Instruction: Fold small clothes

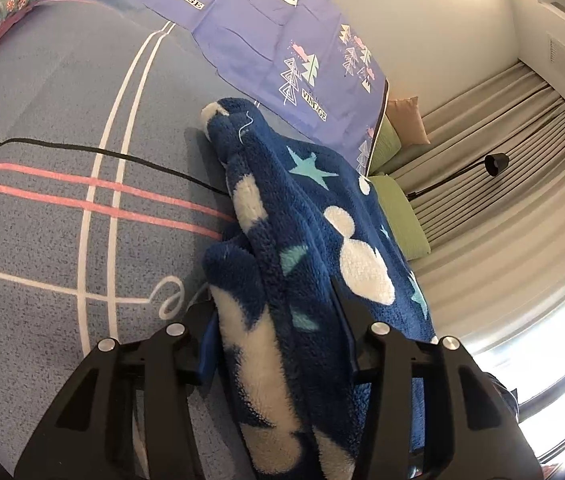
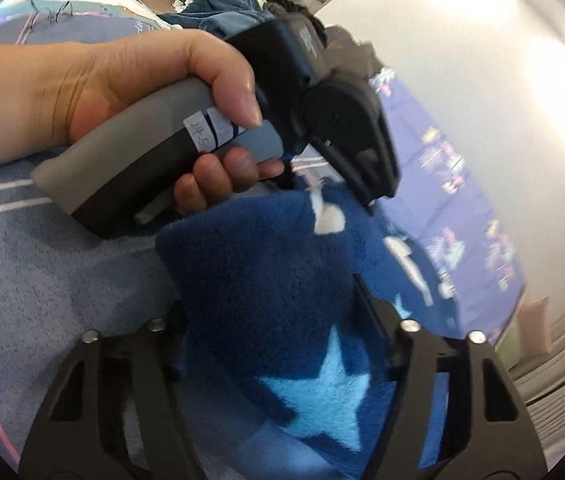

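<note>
A blue fleece garment with white patches and light blue stars hangs bunched above the bed. My left gripper is shut on its near edge, fleece filling the gap between the fingers. In the right wrist view the same garment fills the space between the fingers of my right gripper, which is shut on it. The left gripper and the hand holding it show just above and beyond the fleece.
The bed has a grey-blue cover with pink and white stripes. A black cable runs across it. A purple printed pillowcase lies at the head. A green cushion, curtains and a black lamp stand to the right.
</note>
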Demonstrator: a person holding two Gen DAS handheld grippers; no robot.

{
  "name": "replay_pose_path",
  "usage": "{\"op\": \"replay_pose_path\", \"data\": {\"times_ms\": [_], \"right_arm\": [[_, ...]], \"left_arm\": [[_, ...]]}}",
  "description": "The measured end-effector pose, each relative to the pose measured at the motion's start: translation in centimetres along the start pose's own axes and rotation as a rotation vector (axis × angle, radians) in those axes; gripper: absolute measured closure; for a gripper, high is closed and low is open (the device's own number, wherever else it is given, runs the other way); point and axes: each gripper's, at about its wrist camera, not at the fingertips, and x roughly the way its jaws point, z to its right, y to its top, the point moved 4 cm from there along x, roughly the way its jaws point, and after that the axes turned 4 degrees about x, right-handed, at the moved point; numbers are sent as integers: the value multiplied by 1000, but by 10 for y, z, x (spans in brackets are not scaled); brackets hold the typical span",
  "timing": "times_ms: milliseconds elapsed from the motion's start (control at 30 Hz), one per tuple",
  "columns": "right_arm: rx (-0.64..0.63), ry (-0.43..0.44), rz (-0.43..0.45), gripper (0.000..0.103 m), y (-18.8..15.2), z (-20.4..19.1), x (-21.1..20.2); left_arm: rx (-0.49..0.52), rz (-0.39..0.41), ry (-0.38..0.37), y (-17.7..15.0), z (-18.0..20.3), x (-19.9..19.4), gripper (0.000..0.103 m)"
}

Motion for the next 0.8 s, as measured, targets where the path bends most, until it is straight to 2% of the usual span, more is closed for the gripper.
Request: {"op": "replay_pose_path", "data": {"times_ms": [133,200,267,367,600,800], "right_arm": [[58,34,2,56,1,5,-1],[169,94,2,63,2,22,-5],[297,157,-10,65,2,40,-6],[436,221,-20,66,1,57,-7],[550,234,53,66,-2,80,-25],[654,264,103,67,-10,107,-45]], "left_arm": [[-10,12,14,2,0,1,58],[-15,13,11,3,1,1,62],[-27,7,7,4,1,3,70],[-58,2,12,7,6,3,73],[-28,40,-3,23,41,-8,74],[16,60,38,33,77,-10,76]]}}
